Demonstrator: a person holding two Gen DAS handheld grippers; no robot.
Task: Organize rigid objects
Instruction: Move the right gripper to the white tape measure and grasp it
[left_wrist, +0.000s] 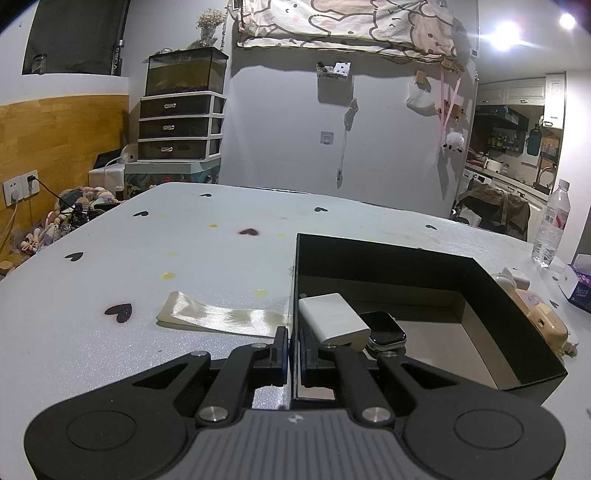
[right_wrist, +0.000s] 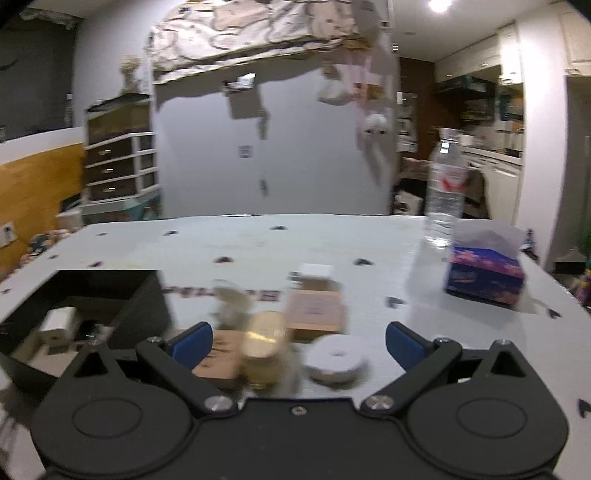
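The left gripper (left_wrist: 293, 347) is pinched on the near wall of the black box (left_wrist: 517, 332), steadying it. Inside the box lie 2 things, a white charger (left_wrist: 334, 317) and a watch (left_wrist: 384, 326), touching each other. The right gripper (right_wrist: 299, 341) is spread wide over the loose items just right of the box: a yellowish case (right_wrist: 264, 341), a round white disc (right_wrist: 336, 358) and a tan flat box (right_wrist: 316, 312). The case looks light, stiff and smooth (probably slippery), so its flat sides seem the best hold. Blur hides its outline, and the gripper body cuts off its near end.
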